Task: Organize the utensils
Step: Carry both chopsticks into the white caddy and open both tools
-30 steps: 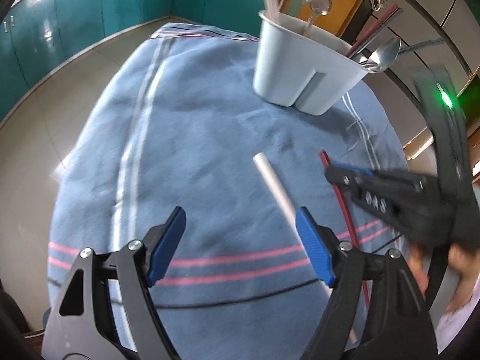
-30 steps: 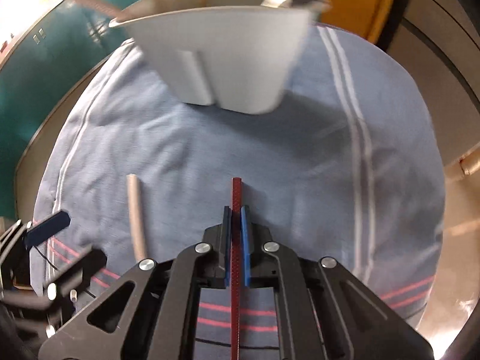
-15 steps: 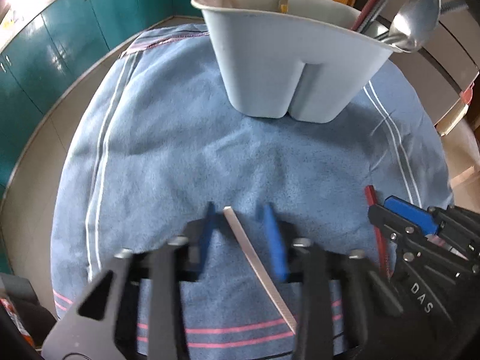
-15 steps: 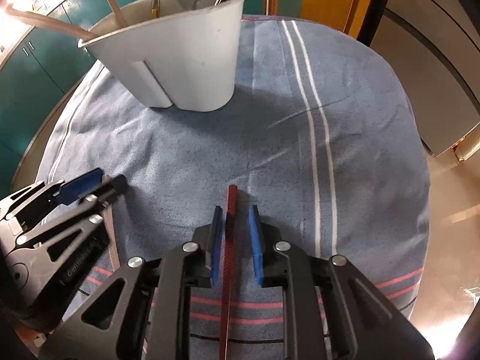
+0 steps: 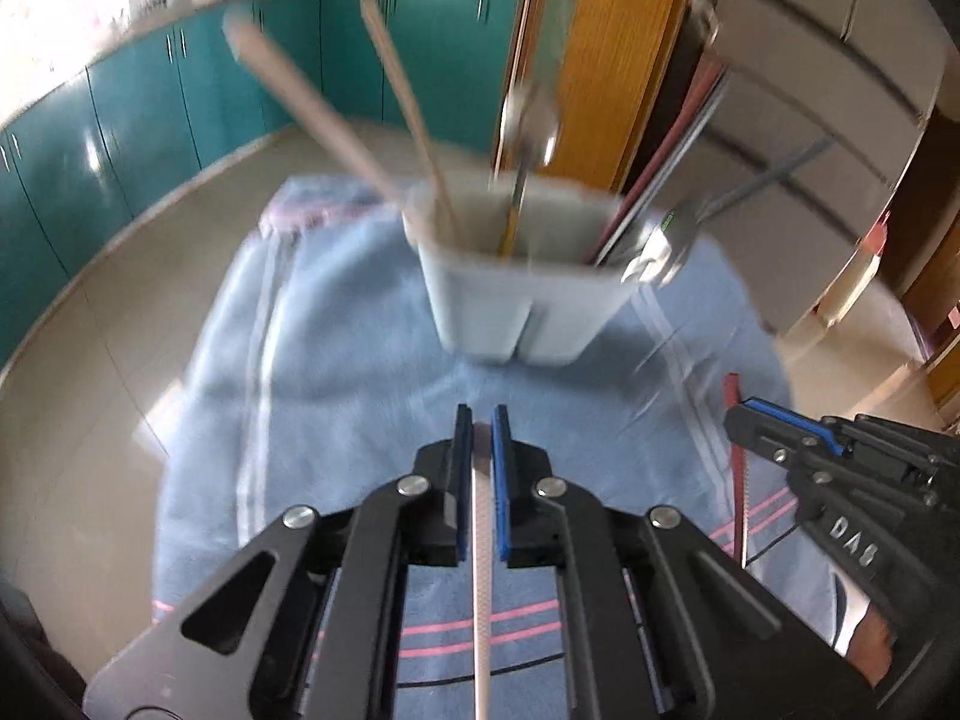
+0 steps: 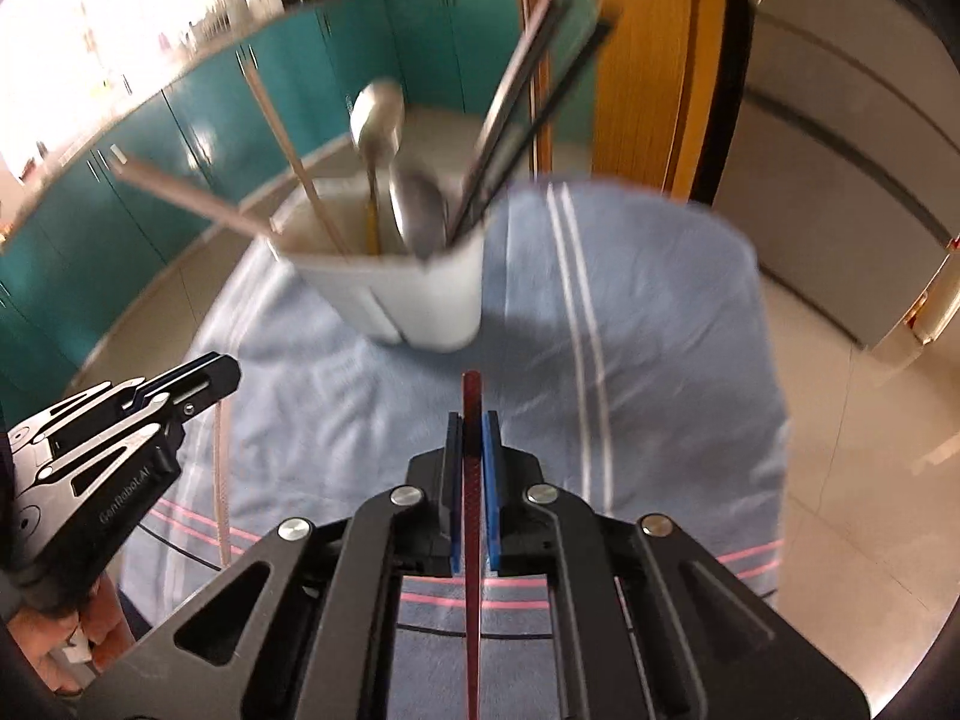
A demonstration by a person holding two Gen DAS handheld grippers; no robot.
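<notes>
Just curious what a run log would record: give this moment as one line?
left tongs: shut on white chopstick | right tongs: shut on red chopstick | holder: upright on blue cloth

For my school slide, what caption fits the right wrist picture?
Right gripper clamps a red chopstick, pointing toward the white utensil holder on the blue cloth.

Black linkage grippers with blue pads

My left gripper (image 5: pixel 482 420) and right gripper (image 6: pixel 474 423) share silver screws on black arms; white lettering marks their sides, and a white cuff shows behind one.
</notes>
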